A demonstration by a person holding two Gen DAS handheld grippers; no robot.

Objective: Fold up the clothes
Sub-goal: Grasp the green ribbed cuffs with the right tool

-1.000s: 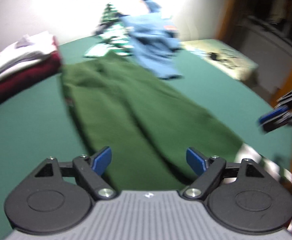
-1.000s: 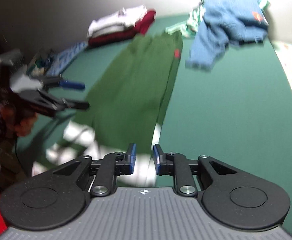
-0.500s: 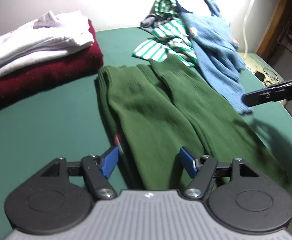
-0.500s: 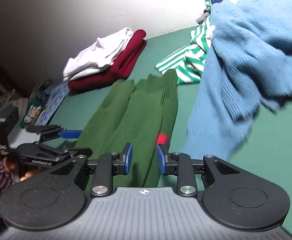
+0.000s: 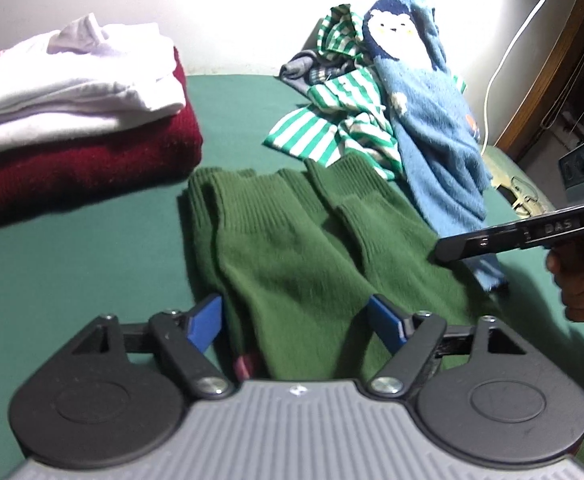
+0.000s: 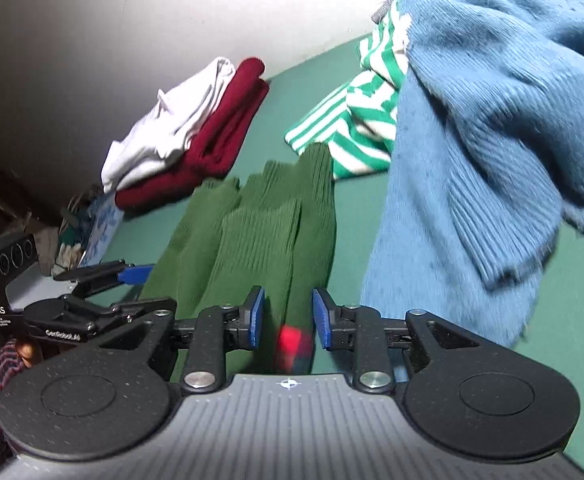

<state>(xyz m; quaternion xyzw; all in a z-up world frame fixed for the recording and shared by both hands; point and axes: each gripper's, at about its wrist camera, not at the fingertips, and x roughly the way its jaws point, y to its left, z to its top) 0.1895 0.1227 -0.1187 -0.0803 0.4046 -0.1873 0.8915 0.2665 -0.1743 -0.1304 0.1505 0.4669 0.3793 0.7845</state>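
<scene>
A dark green knitted garment (image 5: pixel 292 248) lies flat and lengthwise on the green table (image 5: pixel 71 260), its ribbed ends toward the wall. My left gripper (image 5: pixel 296 320) hovers over its near-left part, jaws wide and still opening, pads clear of the cloth. In the right wrist view the same garment (image 6: pixel 267 240) runs away from my right gripper (image 6: pixel 287 312). Its jaws stand partly apart over the garment's right edge and a red tag (image 6: pixel 294 338), without pressing on them. The right gripper (image 5: pixel 492 240) also shows from the side, held by a hand.
A folded white and maroon stack (image 5: pixel 71 120) sits at the back left. A blue penguin sweater (image 5: pixel 432 120) and a green-striped shirt (image 5: pixel 332 132) are heaped at the back right, the sweater's sleeve close beside the green garment. A white cable hangs on the wall.
Both grippers have moved forward along the green garment toward its ribbed ends and the wall. The right jaws have widened slightly. The left jaws narrowed, then widened again.
</scene>
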